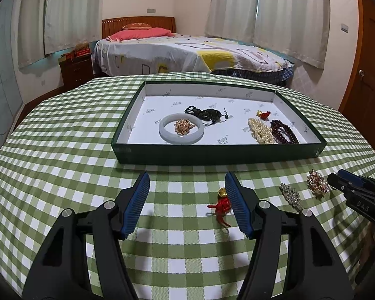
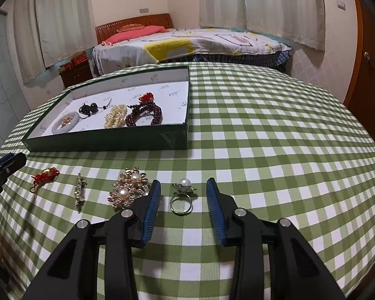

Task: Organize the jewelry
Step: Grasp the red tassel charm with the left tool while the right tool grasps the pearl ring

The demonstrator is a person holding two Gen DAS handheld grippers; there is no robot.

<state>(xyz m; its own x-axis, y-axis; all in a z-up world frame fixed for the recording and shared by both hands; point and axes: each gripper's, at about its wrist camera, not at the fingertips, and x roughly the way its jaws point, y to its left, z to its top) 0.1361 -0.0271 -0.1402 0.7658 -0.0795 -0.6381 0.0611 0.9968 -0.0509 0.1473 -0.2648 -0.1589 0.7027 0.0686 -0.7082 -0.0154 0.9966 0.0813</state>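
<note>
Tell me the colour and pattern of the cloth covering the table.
Green and white checks on the tablecloth, a gingham pattern. It shows best in the right wrist view.

Hidden and cut-off parts

In the left wrist view the right-hand finger [image 1: 237,205] covers one side of the red knotted charm [image 1: 222,203]; the right gripper [image 1: 337,181] runs off the picture's edge. The print on the tray [image 1: 212,153] lining is too small to read.

"DAS" on right hand-held gripper [image 1: 337,183]; box [image 1: 212,153] lining print illegible.
</note>
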